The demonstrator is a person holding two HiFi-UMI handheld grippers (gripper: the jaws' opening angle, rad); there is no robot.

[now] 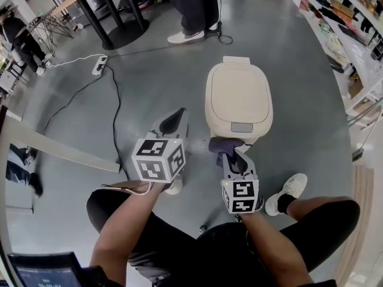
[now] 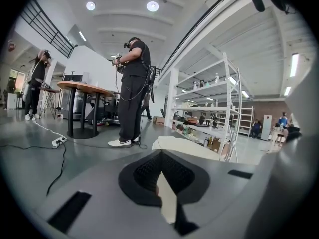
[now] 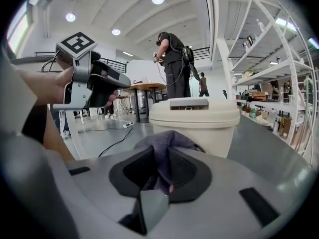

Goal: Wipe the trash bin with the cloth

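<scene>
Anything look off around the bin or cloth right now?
Nothing stands out. The trash bin stands upright with its lid shut, and the right gripper is shut on the cloth at the bin's front. The left gripper is shut and empty.

This looks like a big workshop or test lab, not a home. The floor (image 1: 149,88) is bare, smooth and grey. The ceiling is very high and white, with round lights (image 2: 152,6). Tall white metal shelves (image 2: 209,91) hold boxes and bottles, though they are too small to tell just what. A power strip (image 1: 99,65) and a long black cable (image 1: 116,109) lie on the floor. A person (image 2: 132,73) with wires hanging from their clothes stands by a round wooden tabletop (image 2: 79,87) on black legs. A black railing (image 2: 47,26) runs up high.
</scene>
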